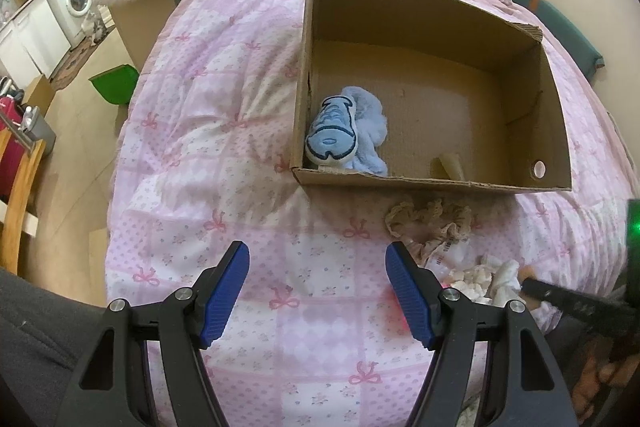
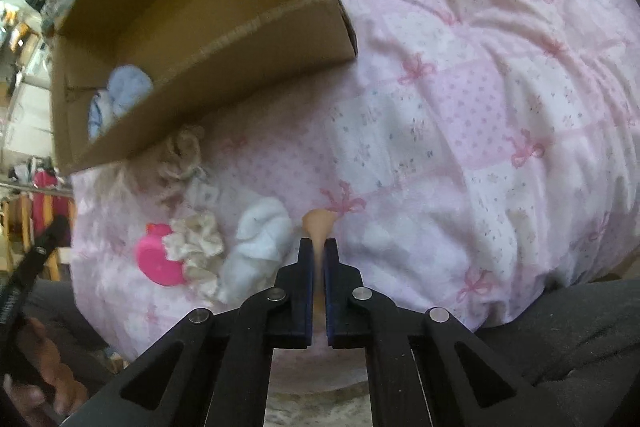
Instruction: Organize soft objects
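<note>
Peach soft piece [image 2: 319,227] | right gripper [image 2: 319,247] clamped on it | left gripper [image 1: 318,263] wide, empty

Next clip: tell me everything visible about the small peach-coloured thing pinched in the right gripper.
The small peach-coloured soft piece is clamped in the right gripper, whose blue pads are shut on its narrow middle. Its wider, rounded end flares out just beyond the fingertips; the rest runs back as a thin squeezed strip between the pads. It looks smooth and pliable, though blur hides detail and what it is cannot be told. Behind it lies the pink patterned quilt; whether it touches the quilt is unclear. A white fluffy cloth lies beside it.
</note>
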